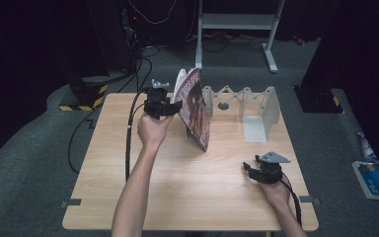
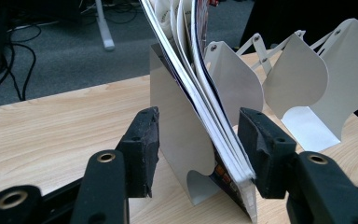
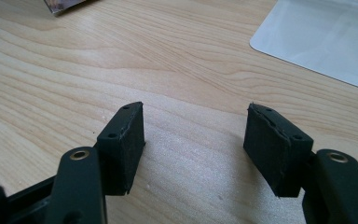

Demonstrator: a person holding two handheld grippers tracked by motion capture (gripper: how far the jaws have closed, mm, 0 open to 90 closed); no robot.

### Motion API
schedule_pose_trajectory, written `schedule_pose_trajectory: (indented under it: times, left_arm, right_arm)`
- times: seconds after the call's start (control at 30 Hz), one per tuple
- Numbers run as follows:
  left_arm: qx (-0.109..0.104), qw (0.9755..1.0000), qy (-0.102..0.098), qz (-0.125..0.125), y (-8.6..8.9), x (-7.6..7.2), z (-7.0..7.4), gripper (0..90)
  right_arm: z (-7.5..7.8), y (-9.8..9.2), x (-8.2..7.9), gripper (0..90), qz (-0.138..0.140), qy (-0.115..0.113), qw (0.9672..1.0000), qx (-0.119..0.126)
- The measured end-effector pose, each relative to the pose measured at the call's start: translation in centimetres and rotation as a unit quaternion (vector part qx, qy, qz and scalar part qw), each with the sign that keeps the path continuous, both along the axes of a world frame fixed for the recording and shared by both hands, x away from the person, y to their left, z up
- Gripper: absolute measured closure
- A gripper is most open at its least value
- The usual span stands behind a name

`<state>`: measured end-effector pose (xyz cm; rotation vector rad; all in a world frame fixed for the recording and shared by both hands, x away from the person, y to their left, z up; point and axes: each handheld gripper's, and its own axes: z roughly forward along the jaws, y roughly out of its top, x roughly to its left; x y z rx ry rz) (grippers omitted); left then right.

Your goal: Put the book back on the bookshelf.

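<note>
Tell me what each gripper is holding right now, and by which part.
The left gripper straddles the magazine and a rack divider; whether it grips cannot be told. The right gripper holds nothing.

Magazine top beyond the left gripper view's upper edge; cover print perhaps unreadable.

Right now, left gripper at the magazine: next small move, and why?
Probably close the left gripper a little. Its jaws straddle the magazine and the white divider it leans on; the right pad looks about touching the pages, the left pad stands apart. The magazine tilts with pages fanning, so a firmer pinch should steady it.
</note>
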<state>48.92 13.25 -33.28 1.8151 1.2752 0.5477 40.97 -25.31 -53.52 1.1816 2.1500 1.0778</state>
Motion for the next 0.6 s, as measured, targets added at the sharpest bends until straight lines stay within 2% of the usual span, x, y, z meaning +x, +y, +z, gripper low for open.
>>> schedule_pose_trajectory:
  times: [0.6]
  left_arm:
    - [-0.005,0.9999,-0.005,-0.008,0.31,-0.79,0.37,48.7]
  right_arm:
    - [0.0,0.0,0.0,37.8,0.0,0.0,1.0,0.0]
